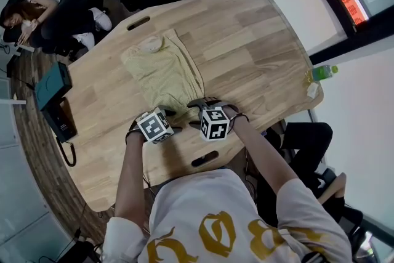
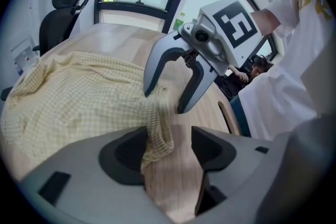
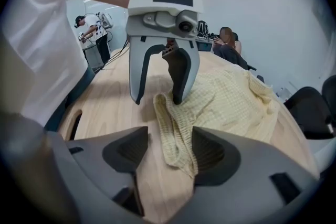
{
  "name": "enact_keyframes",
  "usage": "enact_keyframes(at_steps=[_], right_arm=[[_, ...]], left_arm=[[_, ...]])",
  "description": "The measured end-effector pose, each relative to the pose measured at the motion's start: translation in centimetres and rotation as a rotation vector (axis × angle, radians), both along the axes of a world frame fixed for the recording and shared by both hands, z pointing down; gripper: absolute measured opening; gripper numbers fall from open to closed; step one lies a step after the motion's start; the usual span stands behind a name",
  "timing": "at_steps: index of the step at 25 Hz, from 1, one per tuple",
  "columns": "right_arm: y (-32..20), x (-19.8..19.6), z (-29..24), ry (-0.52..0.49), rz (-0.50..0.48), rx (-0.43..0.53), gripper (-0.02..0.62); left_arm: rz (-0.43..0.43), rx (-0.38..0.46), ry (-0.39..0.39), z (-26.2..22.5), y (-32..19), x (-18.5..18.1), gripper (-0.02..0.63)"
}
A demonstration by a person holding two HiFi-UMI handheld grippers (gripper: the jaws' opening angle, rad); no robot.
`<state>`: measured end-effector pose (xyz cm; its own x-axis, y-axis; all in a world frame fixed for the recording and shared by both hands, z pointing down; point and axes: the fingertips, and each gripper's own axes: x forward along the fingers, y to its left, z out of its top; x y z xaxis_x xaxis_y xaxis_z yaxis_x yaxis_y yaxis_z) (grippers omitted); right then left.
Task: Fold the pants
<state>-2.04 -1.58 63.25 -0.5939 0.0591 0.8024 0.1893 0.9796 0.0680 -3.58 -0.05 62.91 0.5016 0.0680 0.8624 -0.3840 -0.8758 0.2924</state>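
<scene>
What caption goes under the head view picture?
Left gripper and right gripper, both open, at yellow checked pants on wooden table.

The right gripper (image 3: 170, 152) hangs low over the wooden table (image 3: 110, 97), its 2 jaws spread, with a ribbed edge of the yellow pants (image 3: 231, 99) lying loose between them. Opposite, the left gripper (image 3: 157, 98) stands with its jaws apart at the cloth's edge.

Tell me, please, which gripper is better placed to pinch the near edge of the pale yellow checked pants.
Probably right: the right gripper stands open with the yellow checked pants' ribbed edge bunched between its jaws; the left gripper, also open, has only a thin corner beside one jaw.
</scene>
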Motion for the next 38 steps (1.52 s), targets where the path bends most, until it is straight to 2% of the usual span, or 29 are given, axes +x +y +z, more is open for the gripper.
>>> enact_keyframes(at_steps=[2,5,6,7,8,9,10,12,14,18,22,23,24,26,29,31,33,36,38], right_arm=[[-0.2,0.0,0.5,0.004,-0.008,0.006,0.250],[-0.8,-0.1,0.4,-0.024,-0.013,0.005,0.250],[-0.9,-0.1,0.4,-0.040,-0.004,0.004,0.249],[-1.0,-0.2,0.4,-0.054,0.012,0.007,0.247],[-1.1,-0.3,0.3,-0.060,0.029,0.018,0.206],[-1.2,-0.4,0.3,-0.059,0.036,0.034,0.172],[-1.3,-0.5,0.4,-0.055,0.033,0.050,0.172],[-1.6,-0.4,0.3,-0.056,0.032,0.062,0.170],[-1.8,-0.4,0.3,-0.066,0.050,0.054,0.164],[-2.1,-0.7,0.2,-0.049,0.111,-0.007,0.130],[-2.3,-0.8,-0.2,-0.023,0.139,-0.061,0.084],[-2.3,-0.8,-0.3,-0.021,0.143,-0.058,0.074],[-2.3,-0.7,-0.3,-0.020,0.149,-0.056,0.066],[-2.0,-0.7,-0.5,-0.018,0.161,-0.065,0.050],[-1.7,-0.8,-0.8,-0.014,0.171,-0.095,0.043],[-1.7,-0.8,-1.0,-0.015,0.188,-0.121,0.040],[-1.8,-0.9,-1.4,-0.019,0.217,-0.168,0.038],[-1.9,-0.9,-1.8,-0.020,0.268,-0.253,0.038],[-1.9,-0.9,-2.0,-0.019,0.277,-0.280,0.038]], left_arm=[[0.002,-0.002,-0.006,0.3,-0.5,0.0,0.254],[-0.007,0.016,-0.020,0.5,-1.4,-0.4,0.168],[-0.004,0.026,-0.019,0.5,-1.5,-0.4,0.164],[0.012,0.039,-0.020,0.5,-1.3,-0.3,0.164],[0.038,0.055,-0.025,0.4,-0.9,-0.2,0.170],[0.065,0.068,-0.031,0.4,-0.4,-0.2,0.205],[0.085,0.080,-0.037,0.4,-0.2,-0.2,0.234],[0.094,0.107,-0.051,0.5,-0.6,-0.2,0.240],[0.079,0.127,-0.071,0.6,-1.2,-0.4,0.164],[0.058,0.100,-0.091,0.8,-1.5,-0.6,0.134],[-0.058,0.019,-0.080,0.5,-1.9,-0.9,0.105],[-0.078,0.016,-0.089,0.4,-2.1,-0.9,0.089],[-0.092,0.021,-0.098,0.3,-2.2,-0.9,0.045],[-0.086,0.049,-0.108,0.2,-2.1,-0.9,0.041],[0.022,0.116,-0.120,0.1,-1.1,-0.6,0.052],[0.069,0.115,-0.108,0.2,-0.2,-0.2,0.155],[0.080,0.115,-0.102,0.1,0.3,-0.1,0.229],[0.089,0.172,-0.133,0.2,0.0,-0.3,0.235],[0.063,0.208,-0.149,0.2,-0.8,-0.5,0.161]])
